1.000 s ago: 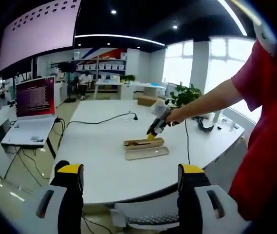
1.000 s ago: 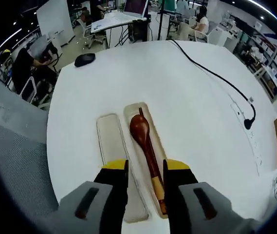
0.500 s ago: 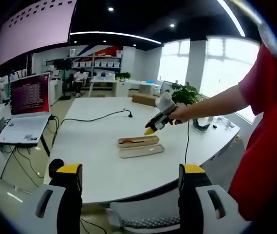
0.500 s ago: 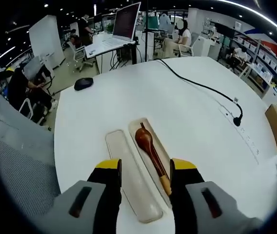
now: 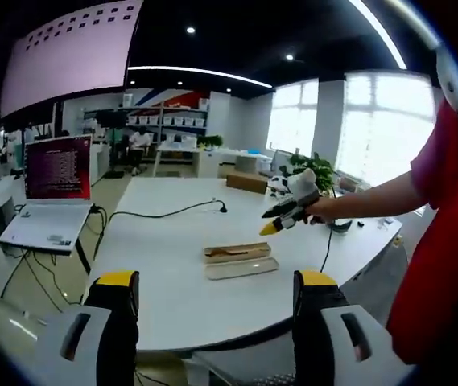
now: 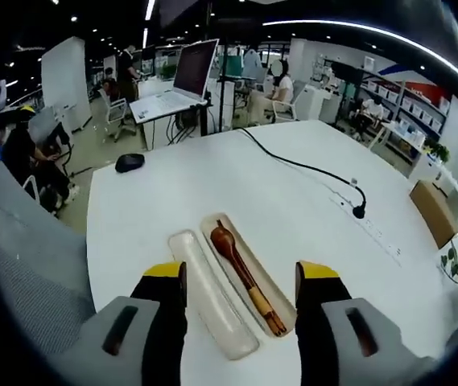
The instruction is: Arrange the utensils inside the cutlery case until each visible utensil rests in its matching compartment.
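Hovering above the white table (image 6: 156, 193), the right tool (image 6: 241, 281) has its jaws wide apart, gripping nothing. Below it, a wooden spoon (image 6: 243, 272) lies in the cutlery case (image 6: 281, 318), the separate lid (image 6: 212, 310) just left. Back from the table's near edge, the left tool (image 5: 216, 293) is equally wide and empty.

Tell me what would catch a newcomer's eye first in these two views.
In the right gripper view, a brown wooden spoon lies in an open cutlery case on the white table, its pale lid alongside. The right gripper, open, hangs above the table in the left gripper view, with a lit laptop far left.
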`<state>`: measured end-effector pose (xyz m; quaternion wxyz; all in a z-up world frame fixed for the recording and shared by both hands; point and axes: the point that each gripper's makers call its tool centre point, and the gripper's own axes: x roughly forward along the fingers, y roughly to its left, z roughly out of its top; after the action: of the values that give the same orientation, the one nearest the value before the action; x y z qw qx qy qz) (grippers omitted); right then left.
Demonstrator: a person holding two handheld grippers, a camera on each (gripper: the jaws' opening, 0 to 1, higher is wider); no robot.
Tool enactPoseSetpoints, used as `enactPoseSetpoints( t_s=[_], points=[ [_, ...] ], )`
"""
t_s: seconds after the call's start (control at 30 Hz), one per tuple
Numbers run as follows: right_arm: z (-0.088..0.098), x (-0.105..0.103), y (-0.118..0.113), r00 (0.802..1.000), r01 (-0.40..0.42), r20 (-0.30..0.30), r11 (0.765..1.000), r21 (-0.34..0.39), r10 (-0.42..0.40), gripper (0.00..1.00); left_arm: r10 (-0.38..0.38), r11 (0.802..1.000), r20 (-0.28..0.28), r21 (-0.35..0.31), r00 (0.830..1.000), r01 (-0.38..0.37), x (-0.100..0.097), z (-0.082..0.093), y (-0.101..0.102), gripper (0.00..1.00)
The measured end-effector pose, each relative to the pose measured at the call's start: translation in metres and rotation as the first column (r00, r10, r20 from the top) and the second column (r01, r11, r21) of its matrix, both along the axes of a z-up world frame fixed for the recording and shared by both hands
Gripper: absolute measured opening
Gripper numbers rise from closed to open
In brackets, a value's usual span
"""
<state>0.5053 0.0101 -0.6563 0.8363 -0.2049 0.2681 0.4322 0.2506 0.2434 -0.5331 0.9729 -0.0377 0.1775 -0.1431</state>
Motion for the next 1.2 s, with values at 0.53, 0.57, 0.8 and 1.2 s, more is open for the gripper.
enactPoseSetpoints(
  t_s=[0.53, 0.57, 0.8, 1.2],
  points=[
    [0.042, -0.034, -0.05, 0.993, 0.113, 0.001, 0.968, 0.226, -0.116, 0.59, 0.035, 0.999, 0.005, -0.013, 0.999, -0.034, 0.011, 0.015, -0.03, 0.84],
    [0.044, -0.037, -0.052, 0.993, 0.109, 0.012, 0.964, 0.244, -0.116, 0.58, 0.033, 0.999, 0.004, -0.011, 0.999, -0.033, 0.014, 0.015, -0.032, 0.85],
    [0.047, -0.041, -0.066, 0.984, 0.155, 0.044, 0.951, 0.268, -0.173, 0.6, -0.116, 0.988, -0.031, 0.099, 0.993, 0.119, 0.043, 0.001, -0.057, 0.9],
    [0.046, -0.04, -0.1, 0.96, 0.258, 0.034, 0.928, 0.269, -0.277, 0.8, -0.267, 0.964, -0.043, -0.006, 0.963, 0.267, 0.105, -0.024, -0.058, 0.85]
  ],
)
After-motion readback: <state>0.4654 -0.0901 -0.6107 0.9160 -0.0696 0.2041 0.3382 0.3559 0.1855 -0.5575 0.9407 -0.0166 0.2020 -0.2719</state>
